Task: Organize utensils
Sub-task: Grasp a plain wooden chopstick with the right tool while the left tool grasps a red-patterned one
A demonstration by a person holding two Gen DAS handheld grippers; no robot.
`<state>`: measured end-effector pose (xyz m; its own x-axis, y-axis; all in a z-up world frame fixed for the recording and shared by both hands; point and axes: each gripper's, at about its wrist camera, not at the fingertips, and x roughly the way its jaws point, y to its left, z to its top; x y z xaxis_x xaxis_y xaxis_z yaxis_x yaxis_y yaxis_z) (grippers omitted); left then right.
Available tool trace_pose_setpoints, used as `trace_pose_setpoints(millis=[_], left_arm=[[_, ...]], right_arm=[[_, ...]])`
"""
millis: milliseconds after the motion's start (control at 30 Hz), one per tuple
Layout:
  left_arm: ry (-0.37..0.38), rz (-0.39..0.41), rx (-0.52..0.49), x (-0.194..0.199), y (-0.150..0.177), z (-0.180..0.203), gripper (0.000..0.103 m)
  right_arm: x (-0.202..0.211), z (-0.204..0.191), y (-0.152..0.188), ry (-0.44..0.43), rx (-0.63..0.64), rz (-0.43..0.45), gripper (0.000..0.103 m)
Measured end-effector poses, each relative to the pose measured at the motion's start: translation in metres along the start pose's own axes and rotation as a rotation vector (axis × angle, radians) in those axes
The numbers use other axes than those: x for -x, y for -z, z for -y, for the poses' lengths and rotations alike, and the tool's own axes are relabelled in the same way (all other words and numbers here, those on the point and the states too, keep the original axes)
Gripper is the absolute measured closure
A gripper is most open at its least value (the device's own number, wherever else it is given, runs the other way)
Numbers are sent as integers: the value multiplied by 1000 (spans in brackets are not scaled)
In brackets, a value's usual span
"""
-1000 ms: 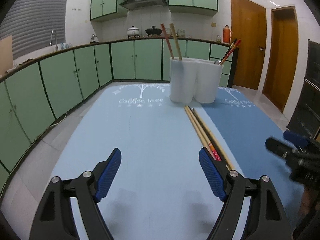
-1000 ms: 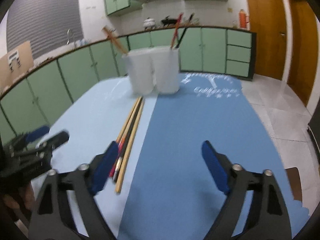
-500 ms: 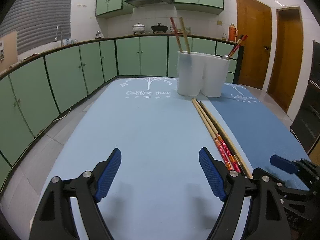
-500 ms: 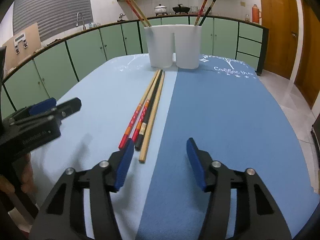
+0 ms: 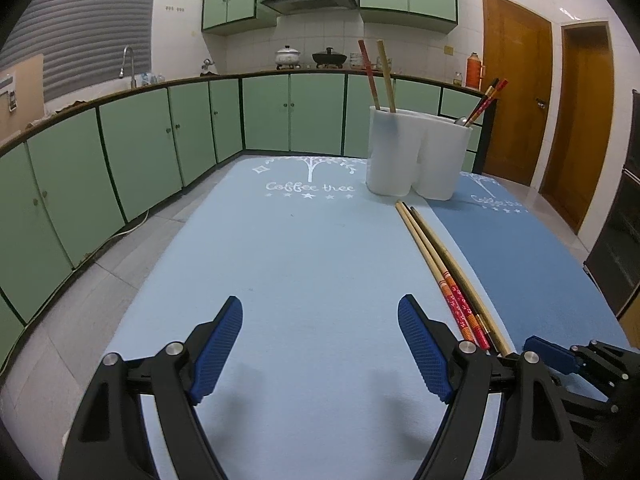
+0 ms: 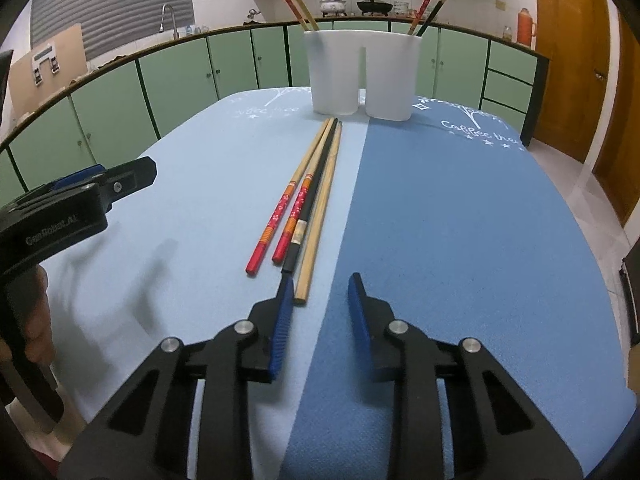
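Observation:
Several chopsticks point(image 6: 308, 200) lie side by side on the table: two red-ended, one black, one plain wood. They also show in the left wrist view point(image 5: 448, 276). A white two-cup holder point(image 6: 362, 74) stands at the far end with chopsticks upright in both cups; it also shows in the left wrist view point(image 5: 418, 152). My right gripper point(image 6: 320, 292) is open but narrow, empty, just short of the near tips of the chopsticks. My left gripper point(image 5: 320, 316) is wide open and empty over the light blue mat, left of the chopsticks.
The table carries a light blue mat point(image 5: 288, 264) and a darker blue mat point(image 6: 460, 220). Green kitchen cabinets point(image 5: 140, 152) run behind and to the left. Wooden doors point(image 5: 516, 96) stand at the right. My left gripper shows in the right wrist view point(image 6: 80, 200).
My right gripper has moved toward the chopsticks' near ends and its jaws have narrowed. My left gripper has pulled back and stays wide open.

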<state>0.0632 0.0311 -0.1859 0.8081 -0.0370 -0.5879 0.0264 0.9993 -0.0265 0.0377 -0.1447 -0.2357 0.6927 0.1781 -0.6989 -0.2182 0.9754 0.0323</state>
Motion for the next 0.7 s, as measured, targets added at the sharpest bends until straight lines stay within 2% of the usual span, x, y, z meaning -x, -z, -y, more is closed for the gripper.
trace_pose_setpoints(millis=[100,233,400,700], left_arm=[[0,-1,-2,0,0,2,24],[5,-5,-5,-1,0,5,24],[17,-18,-13,-3,2,14,24],[91,-60,-36,-6,12,39,25]], right_arm=[[0,-3,1,13,20,0,80],[0,1,0,21,9,-3,97],[1,8,1,17,-25,2,97],[8,42,-2,83,-138,32,96]])
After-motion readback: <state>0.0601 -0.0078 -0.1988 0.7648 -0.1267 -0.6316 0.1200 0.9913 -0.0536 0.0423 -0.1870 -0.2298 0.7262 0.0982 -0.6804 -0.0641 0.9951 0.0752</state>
